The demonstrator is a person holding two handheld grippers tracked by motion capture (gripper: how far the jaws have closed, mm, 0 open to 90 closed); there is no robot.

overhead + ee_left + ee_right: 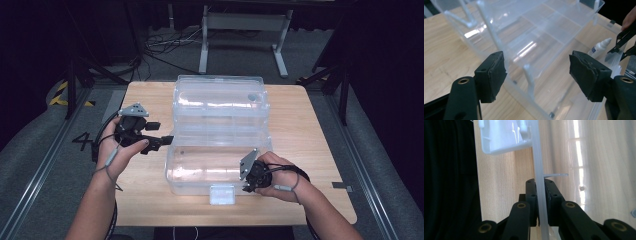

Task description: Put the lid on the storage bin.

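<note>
the right gripper [541, 202] has its two black jaws clenched on the thin front wall of the clear plastic compartment box [218, 145], near the box's near right corner by the small white latch tab [222, 194]. in the right gripper view the wall runs straight up between the pads, pinched on both faces. the left gripper [537, 75] is released, its jaws standing wide apart and aimed at the box's left side around the hinge line, with nothing between the pads yet; in the high view it sits just beside the box's left edge [150, 141].

the box rests in the middle of the light wooden table [145, 100], lid swung back and lying open behind the base, so opening looks done. closing it, or shifting it, appears to be what remains, and the left gripper has not yet taken hold.

counted: one box with its one lid, one latch tab, two grippers, one table. inside the base one small white squeeze bottle [599, 47] lies near the far end; i cannot tell whether anything else is in the compartments
</note>
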